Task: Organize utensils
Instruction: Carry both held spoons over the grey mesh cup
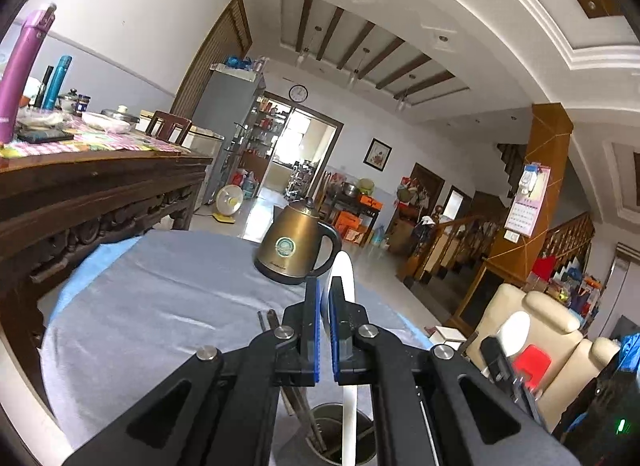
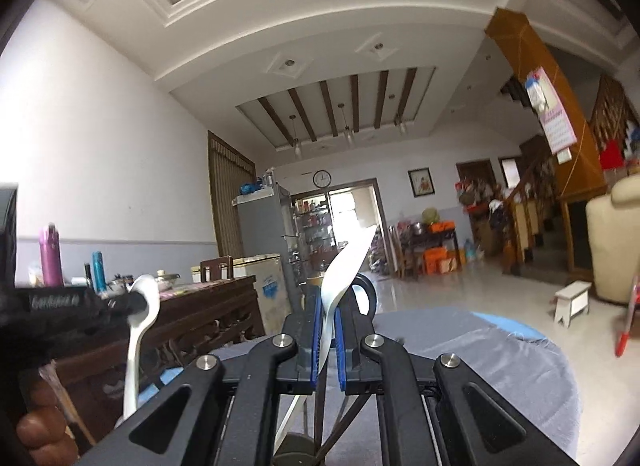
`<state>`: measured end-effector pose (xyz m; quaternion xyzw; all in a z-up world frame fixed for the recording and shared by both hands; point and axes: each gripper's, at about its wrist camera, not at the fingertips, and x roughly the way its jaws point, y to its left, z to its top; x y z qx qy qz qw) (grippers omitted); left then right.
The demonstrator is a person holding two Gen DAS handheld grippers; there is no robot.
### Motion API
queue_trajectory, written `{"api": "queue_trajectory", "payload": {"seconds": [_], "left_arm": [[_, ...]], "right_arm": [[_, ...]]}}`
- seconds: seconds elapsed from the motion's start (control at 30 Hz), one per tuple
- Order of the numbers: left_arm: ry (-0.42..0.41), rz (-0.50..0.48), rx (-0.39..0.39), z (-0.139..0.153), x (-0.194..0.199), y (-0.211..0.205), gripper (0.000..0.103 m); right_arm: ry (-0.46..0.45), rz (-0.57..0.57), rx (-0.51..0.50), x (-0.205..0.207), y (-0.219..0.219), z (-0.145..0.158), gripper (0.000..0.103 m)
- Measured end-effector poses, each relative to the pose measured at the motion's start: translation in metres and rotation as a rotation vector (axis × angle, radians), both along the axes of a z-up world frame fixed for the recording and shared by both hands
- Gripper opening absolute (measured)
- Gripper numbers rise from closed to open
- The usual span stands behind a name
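Note:
My left gripper (image 1: 325,286) is shut on a white spoon (image 1: 346,278); its bowl sticks up past the fingertips and its handle (image 1: 349,422) hangs down into a metal utensil cup (image 1: 324,418) below the jaws, which holds dark chopsticks. My right gripper (image 2: 327,306) is shut on a second white spoon (image 2: 348,262), bowl pointing up and right, above a dark holder (image 2: 296,446) with chopsticks. The left gripper with its spoon (image 2: 140,322) shows at the left of the right wrist view; the right gripper's spoon (image 1: 514,330) shows at the right of the left wrist view.
A grey cloth (image 1: 168,298) covers the round table. A brass kettle (image 1: 294,250) stands at its far side. A carved wooden table (image 1: 100,193) with bottles stands to the left. A cream armchair (image 1: 536,318) and a small white stool (image 2: 572,302) are on the right.

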<state>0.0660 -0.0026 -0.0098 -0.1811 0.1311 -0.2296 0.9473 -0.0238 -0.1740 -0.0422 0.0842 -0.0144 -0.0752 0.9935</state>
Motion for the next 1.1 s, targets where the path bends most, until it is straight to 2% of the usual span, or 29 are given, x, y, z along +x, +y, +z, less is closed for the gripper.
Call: {"api": "queue_trajectory", "payload": {"seconds": [0.17, 0.3, 0.53, 0.73, 1.1], "left_arm": [[-0.028, 0.005, -0.009, -0.006, -0.001, -0.007, 0.004], [-0.055, 0.001, -0.015, -0.009, 0.001, -0.015, 0.004], [-0.067, 0.008, -0.002, -0.018, 0.005, -0.028, 0.004], [-0.074, 0.019, 0.047, -0.023, 0.007, -0.039, 0.004], [-0.056, 0.021, 0.081, -0.032, 0.008, -0.048, 0.004]], "right_arm": [[-0.055, -0.032, -0.139, 0.0, 0.03, -0.018, 0.007], [-0.052, -0.03, -0.182, 0.008, 0.043, -0.032, 0.007], [-0.005, -0.019, -0.174, 0.02, 0.047, -0.047, 0.007], [0.022, 0.005, -0.176, 0.021, 0.042, -0.054, 0.007], [0.07, 0.028, -0.15, 0.018, 0.028, -0.056, 0.007]]}}
